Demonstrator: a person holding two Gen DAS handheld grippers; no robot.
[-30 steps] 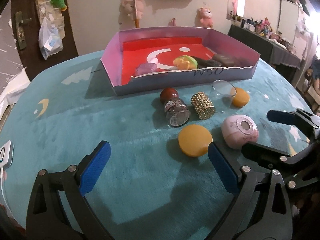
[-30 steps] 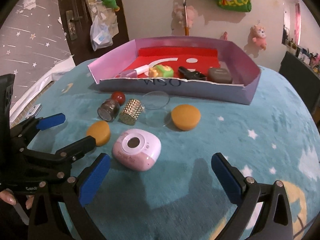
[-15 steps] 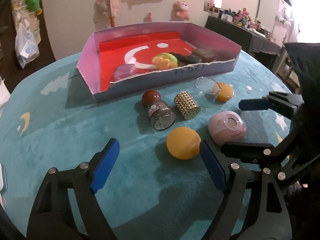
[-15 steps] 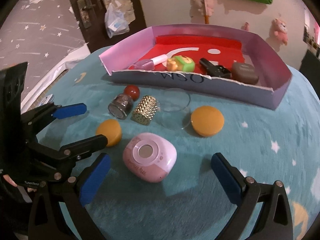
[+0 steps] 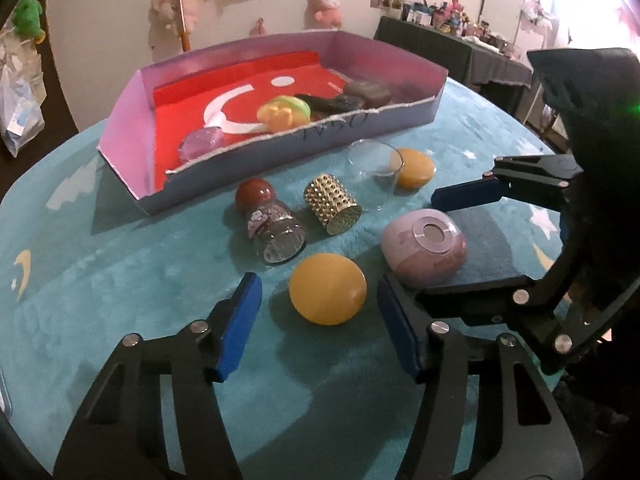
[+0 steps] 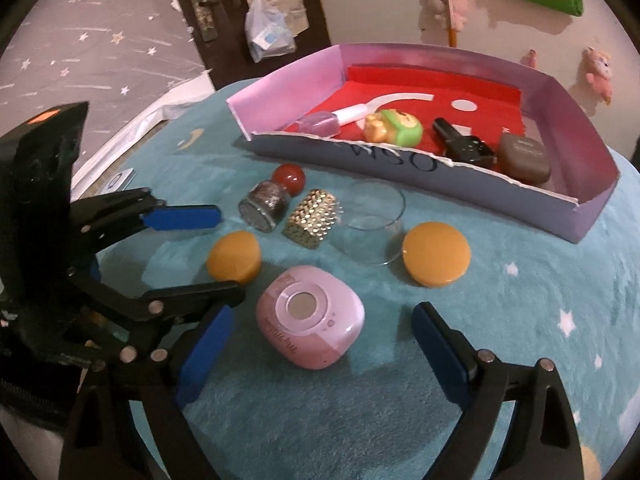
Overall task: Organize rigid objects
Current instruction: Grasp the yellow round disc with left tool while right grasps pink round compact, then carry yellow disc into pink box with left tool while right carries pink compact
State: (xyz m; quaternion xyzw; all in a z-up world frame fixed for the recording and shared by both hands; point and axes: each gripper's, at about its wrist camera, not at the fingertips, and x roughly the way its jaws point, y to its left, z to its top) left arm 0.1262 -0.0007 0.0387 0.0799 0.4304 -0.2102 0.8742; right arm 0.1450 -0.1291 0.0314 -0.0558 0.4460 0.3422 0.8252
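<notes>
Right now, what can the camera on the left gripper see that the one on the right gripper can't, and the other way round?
Only the left wrist view shows the cluttered dark side table. Only the right wrist view shows the door handle and starry sheet.

Both show the shallow box, glass cup, gold studded cylinder, pink case and the orange disc. The left gripper and right gripper have just been closing, pads not yet touching.
</notes>
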